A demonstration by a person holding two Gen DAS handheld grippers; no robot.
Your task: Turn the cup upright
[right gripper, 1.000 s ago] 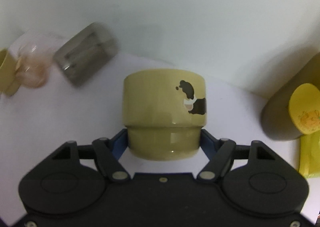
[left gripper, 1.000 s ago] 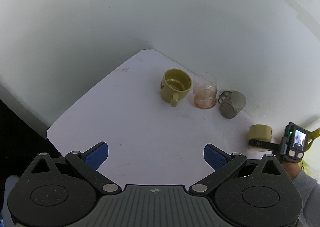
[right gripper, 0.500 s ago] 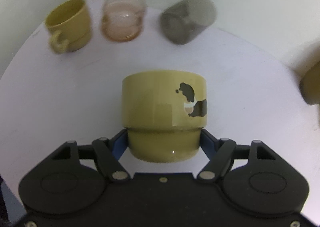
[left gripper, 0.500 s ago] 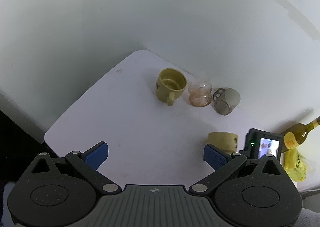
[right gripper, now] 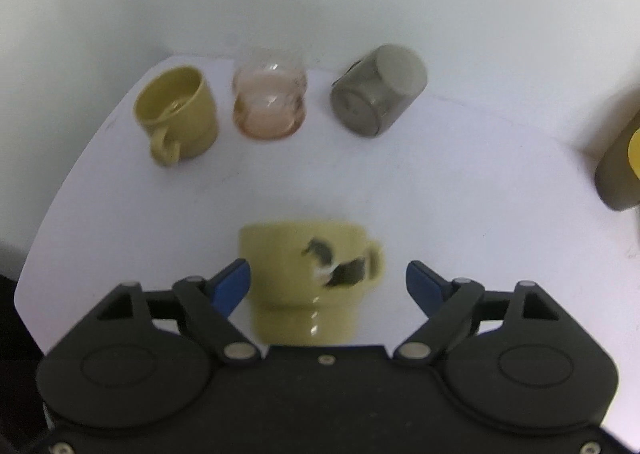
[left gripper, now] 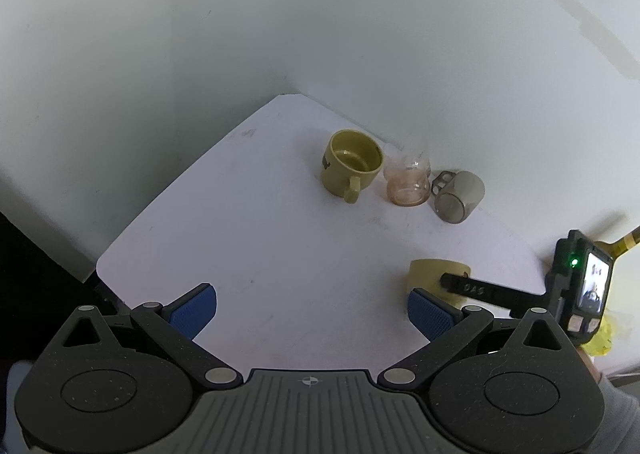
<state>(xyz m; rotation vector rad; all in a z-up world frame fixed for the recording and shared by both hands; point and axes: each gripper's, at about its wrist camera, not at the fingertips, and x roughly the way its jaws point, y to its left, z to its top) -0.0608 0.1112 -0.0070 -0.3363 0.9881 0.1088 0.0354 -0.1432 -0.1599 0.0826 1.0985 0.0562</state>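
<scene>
Between the spread blue pads of the right gripper (right gripper: 327,278) stands a squat olive-yellow ceramic cup with a dark printed figure (right gripper: 308,278), wide mouth up and narrower foot down, its small handle turned toward the right pad. The cup is motion-blurred. The left pad sits just beside its wall, whether touching cannot be told, and the right pad stands clear of the handle with white surface showing between them, so the jaws are parted wide and grip nothing. From the left wrist view the same cup (left gripper: 436,274) shows near the right edge of the white tabletop (left gripper: 280,254), with one black finger of the right gripper (left gripper: 472,288) lying across its side.

Behind the cup, along the back wall, three vessels stand in a row. Farthest left of it is a second olive-yellow mug (right gripper: 178,118), upright with its handle facing the camera. Next to that is a clear pinkish glass tumbler (right gripper: 270,104), upright. Right of the tumbler a grey matte mug (right gripper: 378,94) lies tipped on its side, base toward the camera. Well right of the cup, at the picture's edge, is an olive-brown bottle with a yellow label (right gripper: 620,170).

The left gripper (left gripper: 312,306) hovers over the near tabletop left of the cup, blue pads wide apart and holding nothing.
</scene>
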